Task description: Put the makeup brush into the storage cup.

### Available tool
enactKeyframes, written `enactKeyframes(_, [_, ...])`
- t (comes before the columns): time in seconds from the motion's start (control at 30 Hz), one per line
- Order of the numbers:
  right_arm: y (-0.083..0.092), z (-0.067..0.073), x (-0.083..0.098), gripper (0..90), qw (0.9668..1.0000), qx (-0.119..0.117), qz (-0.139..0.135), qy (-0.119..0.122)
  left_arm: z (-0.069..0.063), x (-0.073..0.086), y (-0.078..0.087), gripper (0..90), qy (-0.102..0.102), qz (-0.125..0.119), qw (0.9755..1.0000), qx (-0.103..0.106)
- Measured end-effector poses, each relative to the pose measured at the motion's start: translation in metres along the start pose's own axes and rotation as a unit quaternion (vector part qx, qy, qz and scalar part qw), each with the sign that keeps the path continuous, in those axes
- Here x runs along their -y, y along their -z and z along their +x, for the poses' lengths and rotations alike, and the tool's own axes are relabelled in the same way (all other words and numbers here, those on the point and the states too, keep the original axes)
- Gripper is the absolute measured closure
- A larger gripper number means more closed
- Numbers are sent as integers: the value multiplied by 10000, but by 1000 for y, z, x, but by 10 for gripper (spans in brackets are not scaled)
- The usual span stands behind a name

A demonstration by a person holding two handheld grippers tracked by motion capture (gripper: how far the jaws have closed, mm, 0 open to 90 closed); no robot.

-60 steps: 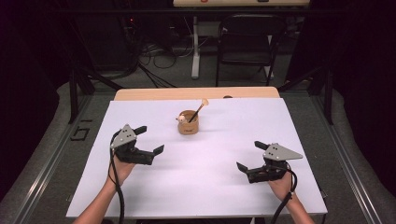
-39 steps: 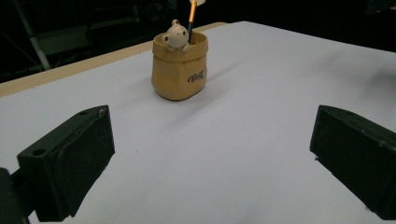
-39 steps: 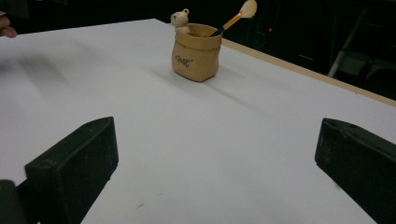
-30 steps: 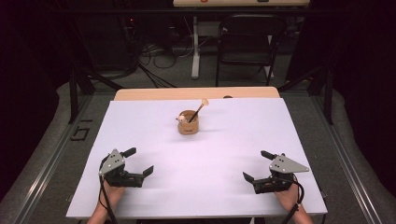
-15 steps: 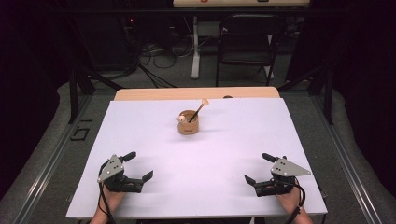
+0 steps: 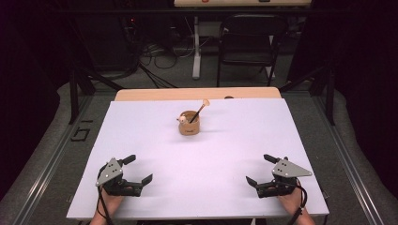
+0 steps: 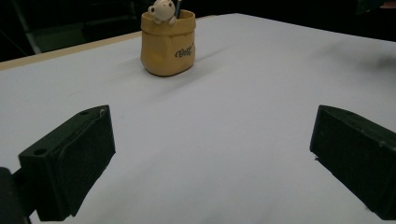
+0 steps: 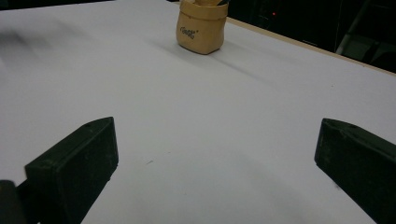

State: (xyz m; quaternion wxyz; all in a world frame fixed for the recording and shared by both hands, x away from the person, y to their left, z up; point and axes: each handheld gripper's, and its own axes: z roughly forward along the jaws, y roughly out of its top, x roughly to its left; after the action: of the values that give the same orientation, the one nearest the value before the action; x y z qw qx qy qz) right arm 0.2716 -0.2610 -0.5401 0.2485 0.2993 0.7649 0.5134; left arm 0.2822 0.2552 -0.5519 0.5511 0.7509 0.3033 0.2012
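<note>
A small tan pot (image 6: 189, 123) stands upright near the far middle of the white table (image 6: 202, 154); a white figurine clings to its rim and a thin stick leans out of it. The left gripper view shows the pot (image 7: 167, 43) far ahead, as does the right gripper view, pot (image 8: 201, 27). My left gripper (image 6: 137, 169) rests open at the near left edge, nothing between its jaws. My right gripper (image 6: 261, 169) rests open at the near right edge, also empty. Both are far from the pot.
A wooden strip (image 6: 197, 93) runs along the table's far edge. Beyond it stand a black chair (image 6: 248, 42) and cables on the floor. A metal rail (image 6: 44, 173) runs along the left side.
Both grippers have pulled back toward the near edge of the table and settled low there, still open. The pot has not moved.
</note>
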Motion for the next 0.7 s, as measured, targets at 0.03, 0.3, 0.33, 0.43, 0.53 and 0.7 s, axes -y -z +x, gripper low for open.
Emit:
enactKeyframes(0.03, [0, 0, 0, 0, 10000, 6, -23, -15, 0, 0, 0, 1, 38, 17, 10000, -14])
enactKeyframes(0.3, [0, -1, 0, 0, 10000, -11, 2, -3, 0, 0, -1, 0, -2, 134, 9999, -40])
enactKeyframes(0.33, [0, -1, 0, 0, 10000, -12, -6, -7, 0, 1, -1, 0, 12, 96, 10000, 17])
enactKeyframes(0.43, [1, -1, 0, 0, 10000, -17, -15, 2, 1, 1, -2, 0, 26, 115, 9999, 6])
enactKeyframes(0.53, [1, -3, 0, 0, 10000, -11, -38, -29, 1, 0, -4, 0, 18, 215, 9997, -63])
enactKeyframes(0.7, [1, -4, -1, 0, 9999, 81, -28, -78, 1, 1, -7, 0, 58, 187, 9998, 9])
